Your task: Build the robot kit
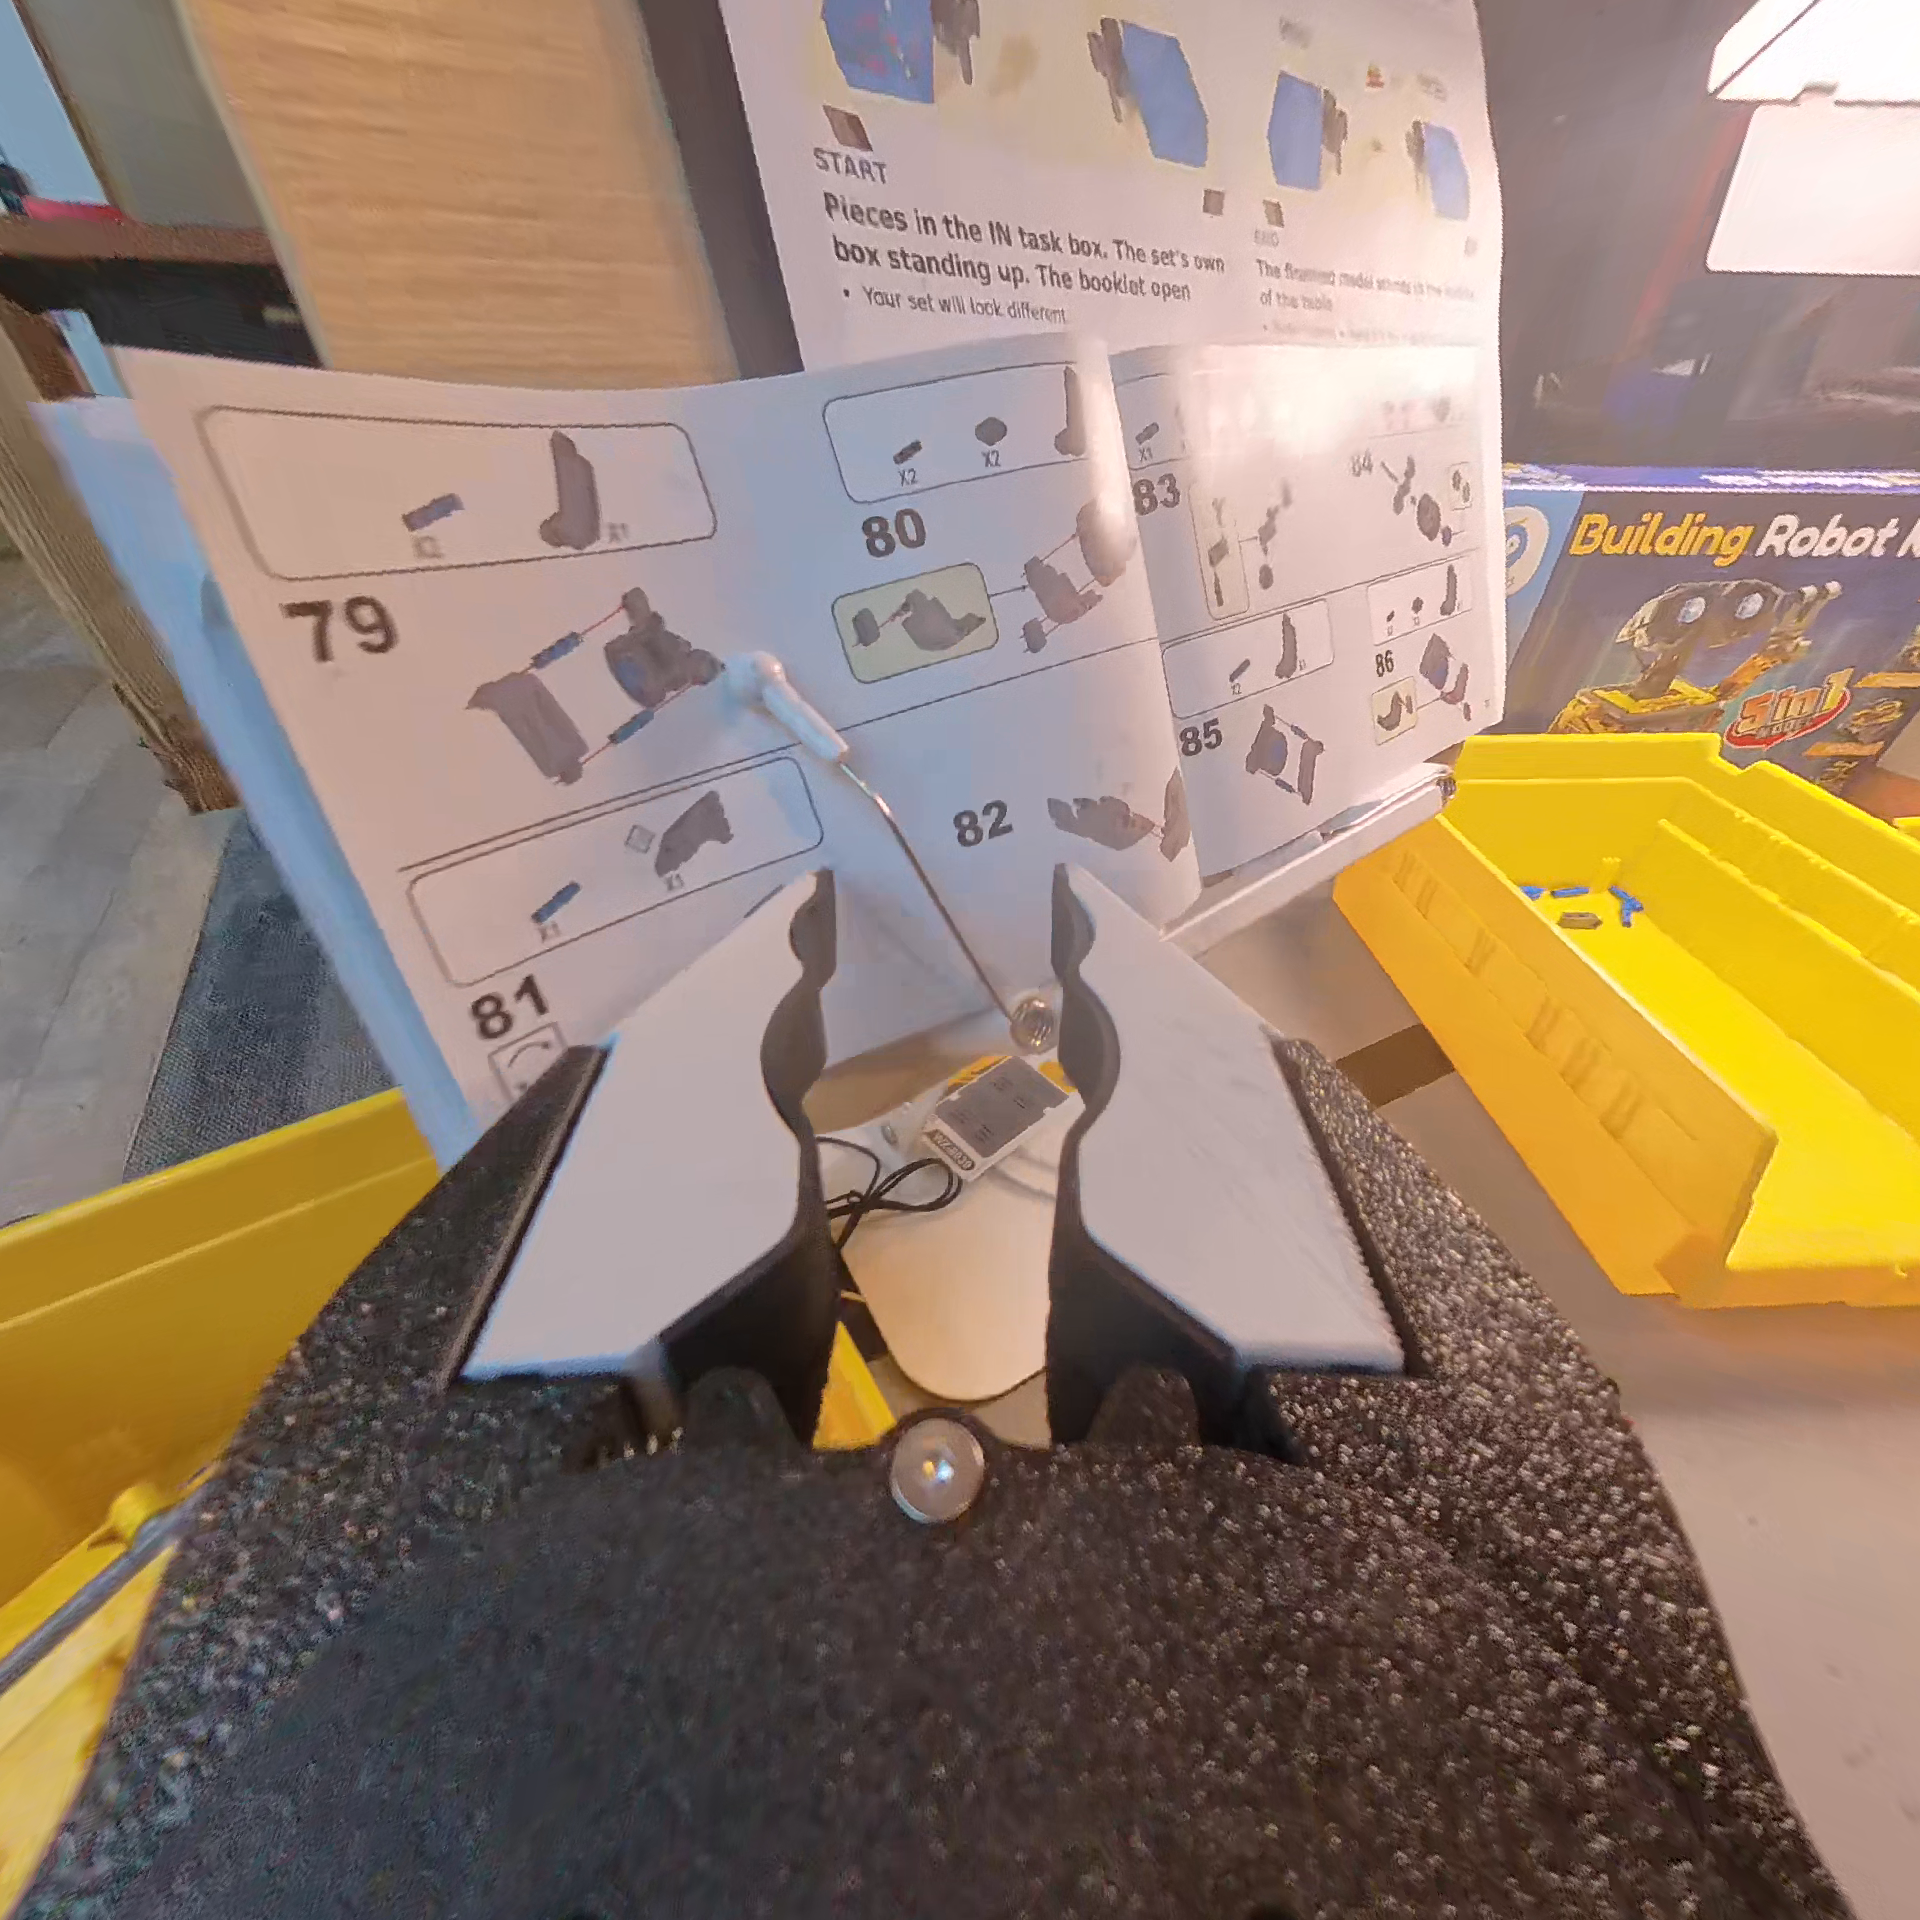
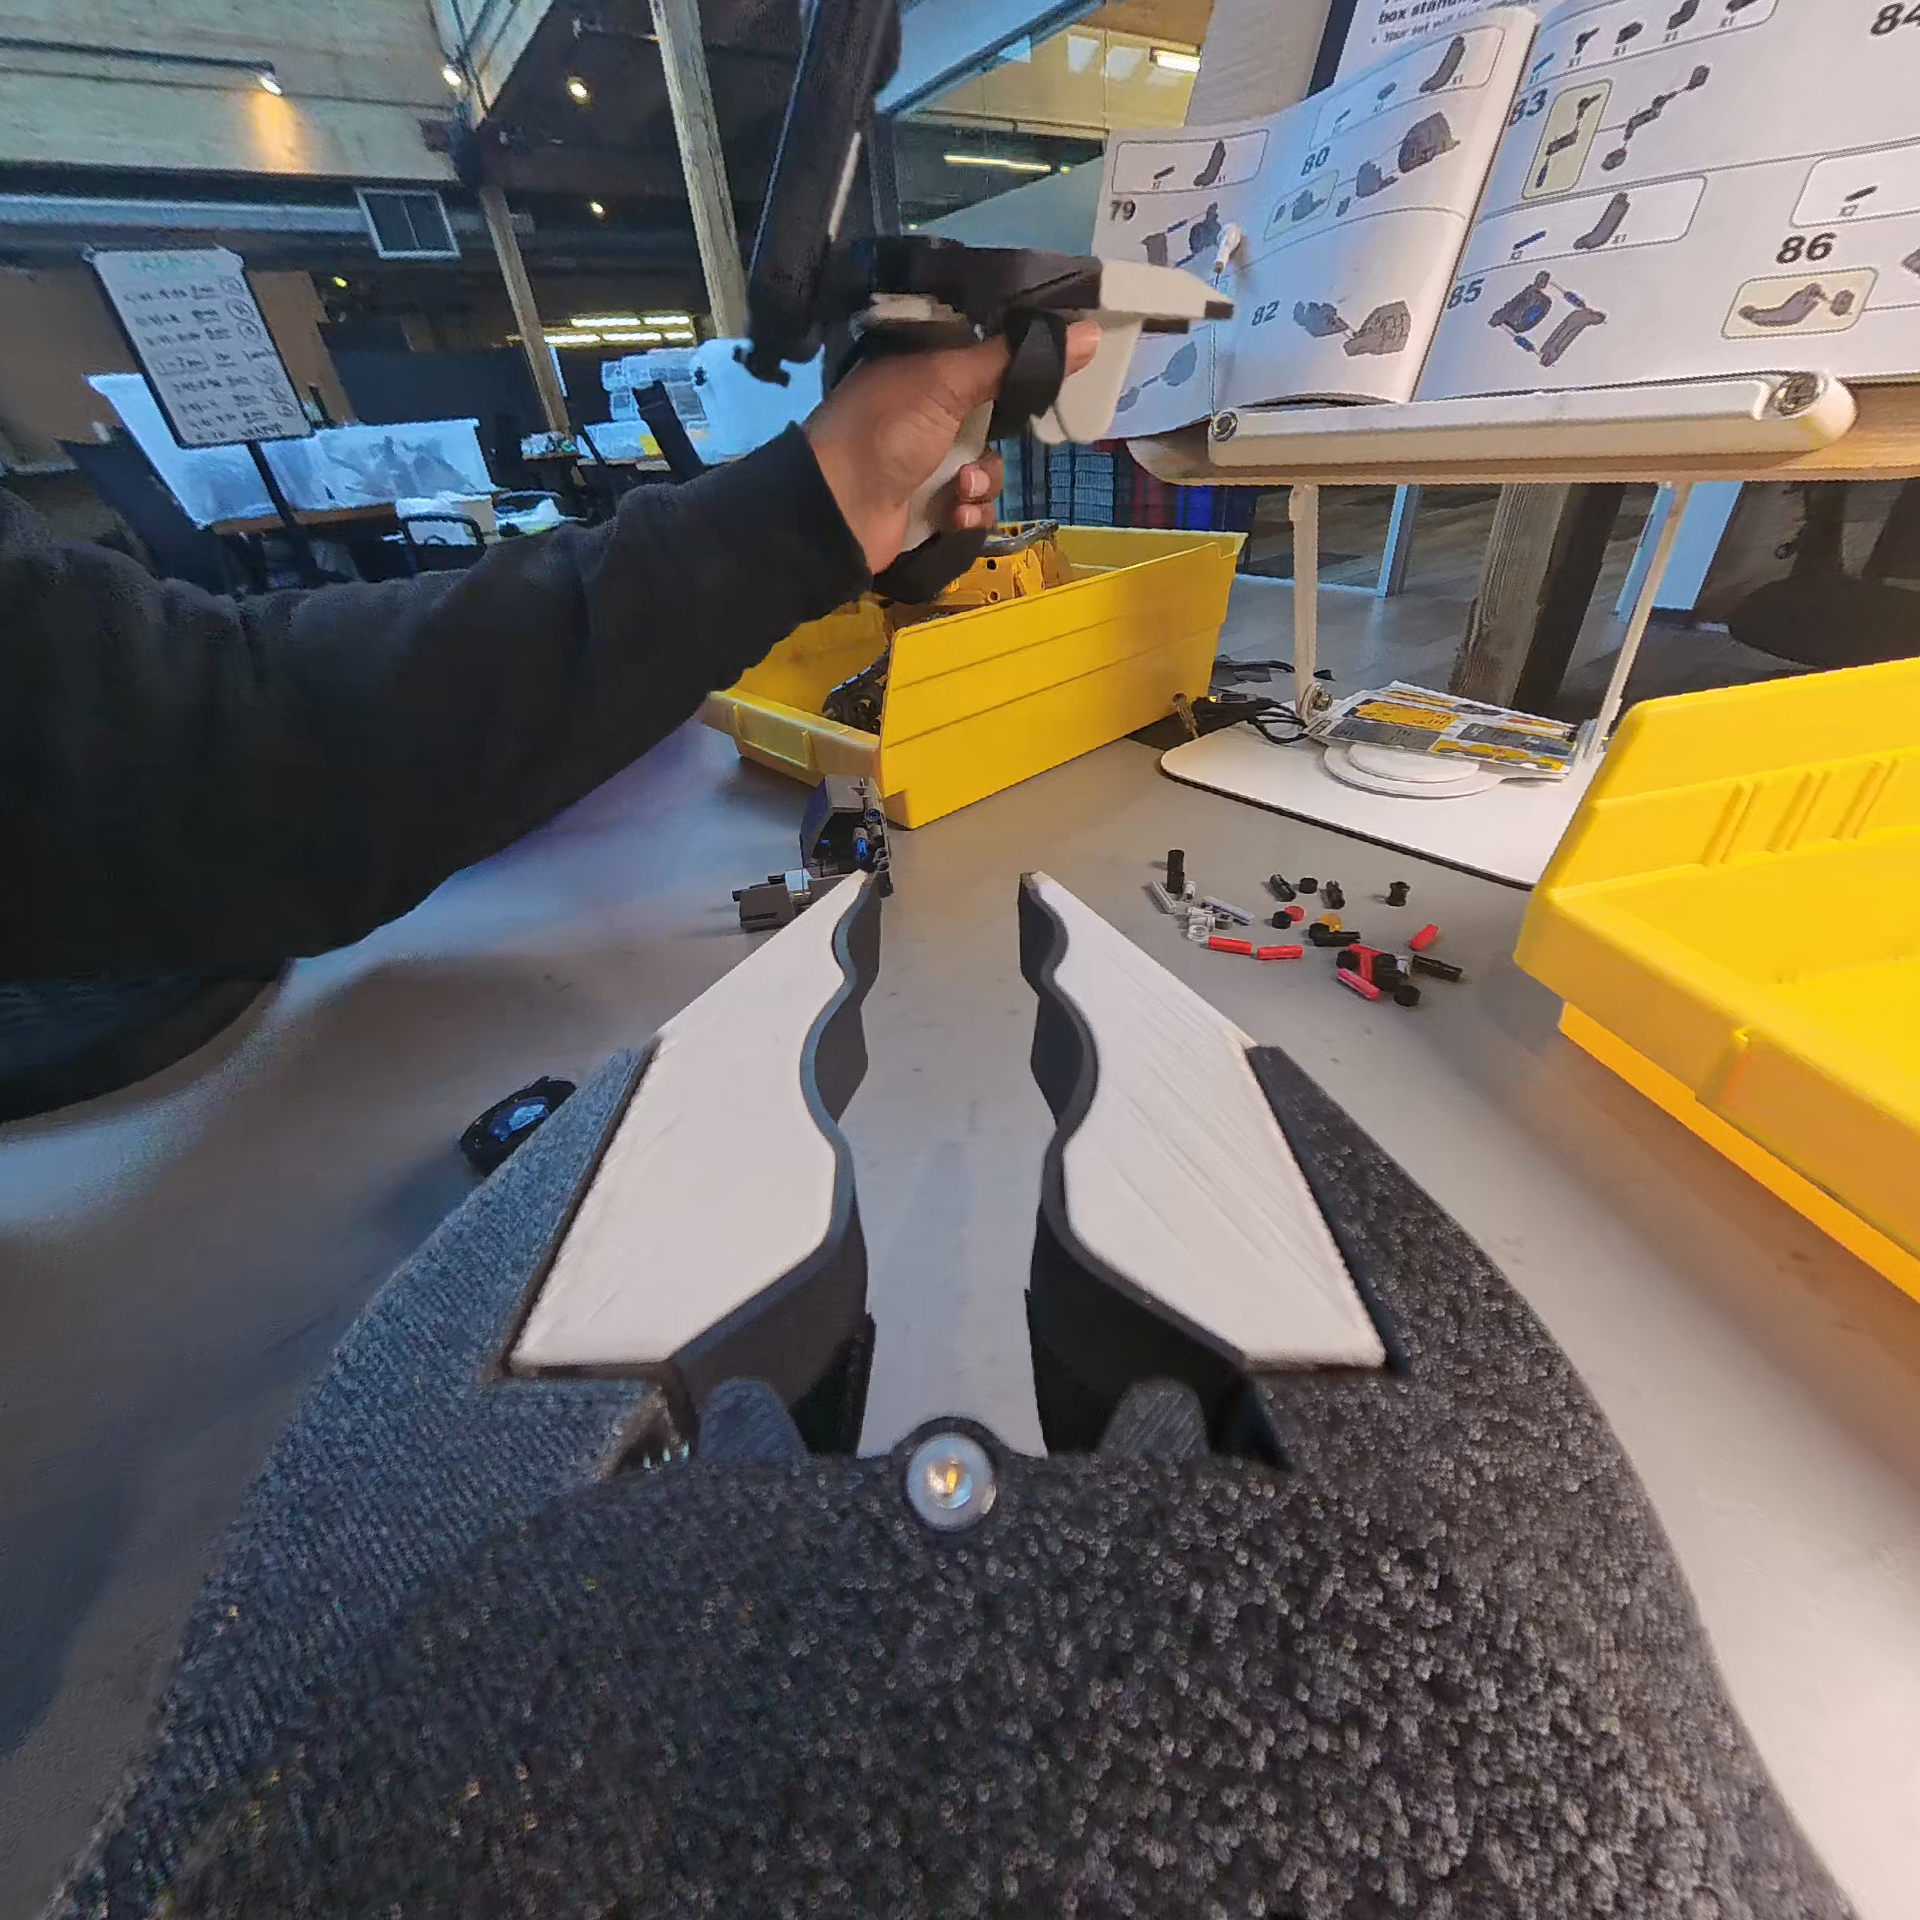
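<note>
1. Instruction booklet is the centre of it all: propped open on a white stand, tilted back, with a wire page-holder arm lying across the left page. The stand's foot sits on the grey tabletop, between two yellow bins.
2. Left claw is raised right up to the booklet's lower edge, close to the wire arm. Fingers sit a moderate gap apart with nothing between them. From the right wrist view its tip looks just beside the page, but I can't tell if it actually touches.
3. Right claw hangs low over the tabletop, also parted and empty. Just past its left fingertip is a small dark motor-ish assembly, near but apart.
4. Further right there's a scatter of small black and red pins, loose on the tabletop.
5. One yellow bin holds a part-built yellow and black model; the other yellow bin has a few tiny blue bits in it. A blue toy box stands behind that one.
6. What could go wrong, my guess: the pages are only pinned by that thin wire, so a nudge from the left claw could pop it off and let the pages flop or flip. Push harder and the tilted stand might rock back. Down low, a careless sweep of the right claw could send those loose pins rolling.
</note>
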A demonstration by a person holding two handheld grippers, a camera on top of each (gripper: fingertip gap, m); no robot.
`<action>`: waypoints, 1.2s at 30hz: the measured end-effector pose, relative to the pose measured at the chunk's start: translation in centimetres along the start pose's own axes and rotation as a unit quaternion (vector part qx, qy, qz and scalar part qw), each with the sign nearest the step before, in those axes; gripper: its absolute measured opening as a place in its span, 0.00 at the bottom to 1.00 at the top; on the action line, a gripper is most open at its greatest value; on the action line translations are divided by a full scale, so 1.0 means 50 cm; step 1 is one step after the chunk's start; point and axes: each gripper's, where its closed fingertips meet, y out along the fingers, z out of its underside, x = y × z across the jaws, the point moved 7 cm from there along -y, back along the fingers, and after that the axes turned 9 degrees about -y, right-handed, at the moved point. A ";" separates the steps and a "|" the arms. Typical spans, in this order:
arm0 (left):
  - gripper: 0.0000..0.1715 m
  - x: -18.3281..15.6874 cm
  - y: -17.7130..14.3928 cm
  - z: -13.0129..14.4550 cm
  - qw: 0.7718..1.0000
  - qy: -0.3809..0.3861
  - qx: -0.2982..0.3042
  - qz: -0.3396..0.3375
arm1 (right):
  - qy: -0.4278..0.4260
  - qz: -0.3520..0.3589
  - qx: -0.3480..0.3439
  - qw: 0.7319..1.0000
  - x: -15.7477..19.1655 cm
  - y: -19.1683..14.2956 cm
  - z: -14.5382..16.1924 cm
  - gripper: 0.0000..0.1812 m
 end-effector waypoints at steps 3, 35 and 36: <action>0.18 -0.005 0.035 -0.004 0.999 0.037 0.020 -0.031 | -0.008 0.003 0.001 1.000 0.000 -0.001 -0.001 0.14; 0.05 0.052 0.032 -0.010 0.999 0.025 0.030 -0.031 | -0.117 0.086 -0.015 0.989 -0.087 0.070 -0.097 0.18; 0.05 0.054 0.030 -0.009 0.999 0.022 0.030 -0.031 | -0.125 0.096 -0.017 0.987 -0.102 0.084 -0.112 0.18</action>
